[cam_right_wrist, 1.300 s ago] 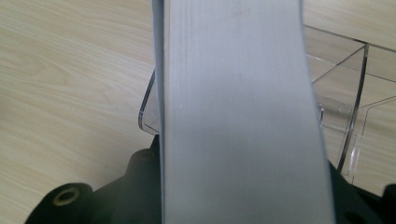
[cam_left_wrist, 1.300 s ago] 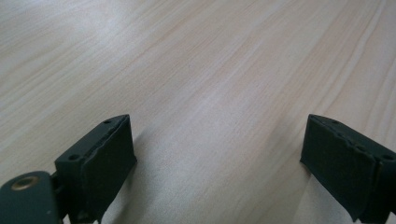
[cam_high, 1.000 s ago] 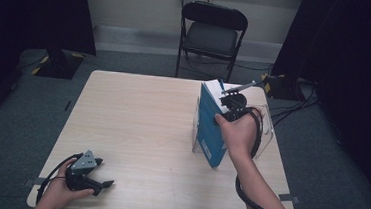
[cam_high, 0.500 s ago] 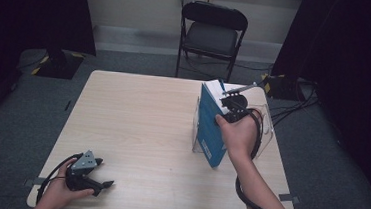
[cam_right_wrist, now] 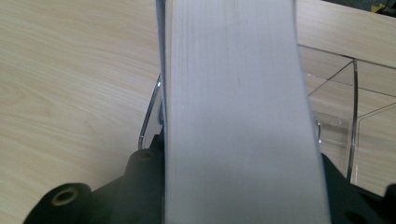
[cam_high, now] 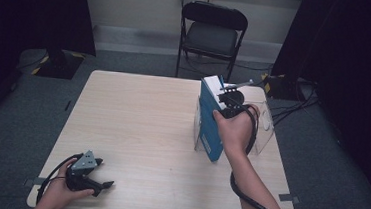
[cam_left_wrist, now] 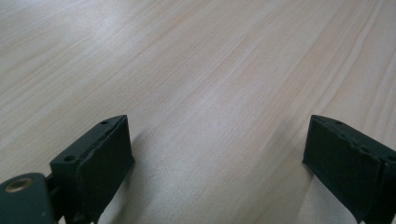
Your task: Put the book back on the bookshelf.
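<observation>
Right gripper [cam_high: 230,99] is clamped on a thick blue-covered book [cam_high: 209,120], jaws on either cover so the white page block [cam_right_wrist: 238,116] runs straight up between them in the right gripper view. The book is held upright, spine side down, at the right half of the counter [cam_high: 136,130], lower corner in or right at the clear acrylic holder [cam_high: 264,136]; can't tell if it touches the base. Upright hold looks meant for slotting the book between the holder's clear walls, gripping near the top edge so the bottom goes in first. Left gripper [cam_high: 98,178] rests at the near left corner of the counter, well apart from the book, jaws wide with nothing between them, just bare wood [cam_left_wrist: 210,93], likely parked out of the way. A black folding chair [cam_high: 211,34] stands beyond the far edge.
</observation>
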Motion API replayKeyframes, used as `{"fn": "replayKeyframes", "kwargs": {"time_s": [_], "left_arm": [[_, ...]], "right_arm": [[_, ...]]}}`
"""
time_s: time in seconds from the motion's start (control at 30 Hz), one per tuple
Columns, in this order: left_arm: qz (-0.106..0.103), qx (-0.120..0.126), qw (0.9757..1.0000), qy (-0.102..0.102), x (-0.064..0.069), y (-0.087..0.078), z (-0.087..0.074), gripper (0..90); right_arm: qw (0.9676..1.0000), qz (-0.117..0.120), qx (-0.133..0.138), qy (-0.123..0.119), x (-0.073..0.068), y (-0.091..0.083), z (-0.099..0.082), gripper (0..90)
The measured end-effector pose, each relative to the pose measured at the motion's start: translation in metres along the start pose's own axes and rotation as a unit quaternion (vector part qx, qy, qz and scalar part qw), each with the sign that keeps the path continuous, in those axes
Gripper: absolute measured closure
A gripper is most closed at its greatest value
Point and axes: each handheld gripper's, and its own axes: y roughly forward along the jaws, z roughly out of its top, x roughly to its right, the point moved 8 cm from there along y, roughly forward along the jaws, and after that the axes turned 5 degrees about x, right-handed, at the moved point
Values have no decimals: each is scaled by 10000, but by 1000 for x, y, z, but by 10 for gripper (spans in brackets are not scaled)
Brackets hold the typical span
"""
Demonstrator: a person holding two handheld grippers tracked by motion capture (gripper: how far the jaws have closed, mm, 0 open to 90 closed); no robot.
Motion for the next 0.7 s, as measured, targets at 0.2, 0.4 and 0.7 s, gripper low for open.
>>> {"fn": "replayKeyframes", "kwargs": {"time_s": [0.2,0.4,0.7], "left_arm": [[-20,-15,10000,24,0,0,0,62],[-17,-15,10000,11,1,0,0,62],[4,3,10000,53,0,1,0,52]], "right_arm": [[10000,-22,44,56,3,1,1,609],[10000,5,51,53,4,1,2,602],[9996,178,214,-11,5,-3,4,509]]}}
